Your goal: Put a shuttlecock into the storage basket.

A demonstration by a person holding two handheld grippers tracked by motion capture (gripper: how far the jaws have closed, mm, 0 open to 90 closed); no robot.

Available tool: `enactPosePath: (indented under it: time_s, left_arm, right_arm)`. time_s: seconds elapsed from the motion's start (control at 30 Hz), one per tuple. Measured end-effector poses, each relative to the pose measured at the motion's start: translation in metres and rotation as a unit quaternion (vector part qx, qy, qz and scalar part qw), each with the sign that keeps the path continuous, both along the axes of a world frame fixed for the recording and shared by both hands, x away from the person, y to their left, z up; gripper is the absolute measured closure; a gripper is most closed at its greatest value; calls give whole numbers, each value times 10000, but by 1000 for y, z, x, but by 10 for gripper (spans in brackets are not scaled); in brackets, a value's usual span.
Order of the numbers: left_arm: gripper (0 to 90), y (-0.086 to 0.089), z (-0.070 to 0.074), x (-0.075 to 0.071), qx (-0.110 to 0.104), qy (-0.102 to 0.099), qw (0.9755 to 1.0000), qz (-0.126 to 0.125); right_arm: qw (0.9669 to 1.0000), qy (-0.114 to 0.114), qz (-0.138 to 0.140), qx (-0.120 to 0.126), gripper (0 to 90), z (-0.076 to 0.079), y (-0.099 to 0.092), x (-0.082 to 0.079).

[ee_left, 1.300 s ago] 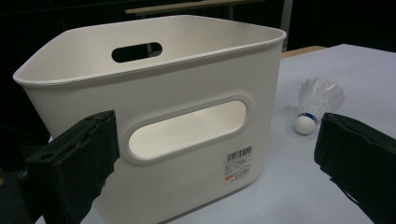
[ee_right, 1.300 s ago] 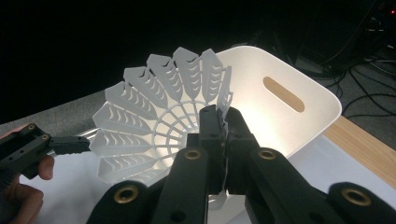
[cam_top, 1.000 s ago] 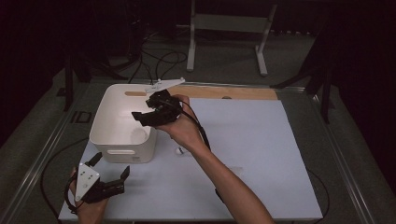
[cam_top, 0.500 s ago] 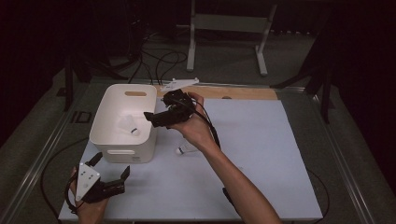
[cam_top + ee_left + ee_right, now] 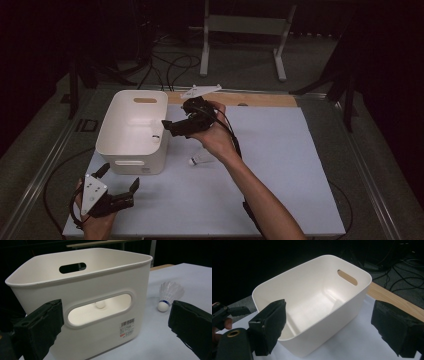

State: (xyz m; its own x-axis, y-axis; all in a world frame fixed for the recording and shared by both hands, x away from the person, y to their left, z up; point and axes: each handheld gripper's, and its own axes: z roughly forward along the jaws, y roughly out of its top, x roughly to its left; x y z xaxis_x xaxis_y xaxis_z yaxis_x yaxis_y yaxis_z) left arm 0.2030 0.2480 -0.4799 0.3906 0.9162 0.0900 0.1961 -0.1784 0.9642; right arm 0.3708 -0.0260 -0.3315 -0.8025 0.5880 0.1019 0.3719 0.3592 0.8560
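A white bin (image 5: 131, 150) with handle slots stands on the left of the white table top. A shuttlecock (image 5: 156, 139) lies inside it near the right wall; its cork (image 5: 100, 304) shows through the near slot. A second shuttlecock (image 5: 196, 160) lies on the table right of the bin, also in the left gripper view (image 5: 168, 293). My right gripper (image 5: 169, 128) hovers at the bin's right rim, pointing left. Its jaws have just been opening and stand open with nothing between them (image 5: 327, 322). My left gripper (image 5: 119, 176) stays low in front of the bin, open and holding nothing (image 5: 115, 325).
A wooden strip (image 5: 260, 100) runs along the table's far edge. Behind the table, a metal stand (image 5: 242, 25) and cables (image 5: 175, 65) are on the floor. The left hand and its gripper (image 5: 222, 312) show at the edge of the right gripper view.
My right gripper has drawn back to the right from above the bin to its right rim. A shuttlecock now lies in the bin. The left gripper has not moved.
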Motion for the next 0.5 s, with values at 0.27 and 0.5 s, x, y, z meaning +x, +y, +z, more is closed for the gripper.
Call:
enactPosePath:
  time_s: [0.27,0.5]
  left_arm:
    - [5,-1,0,0,0,-2,10000,-5]
    - [6,-1,0,0,-3,2,10000,-12]
  right_arm:
    - [10000,-30,-77,15,129,-2,-12,0]
    - [9998,-42,-168,22,130,-4,-21,0]
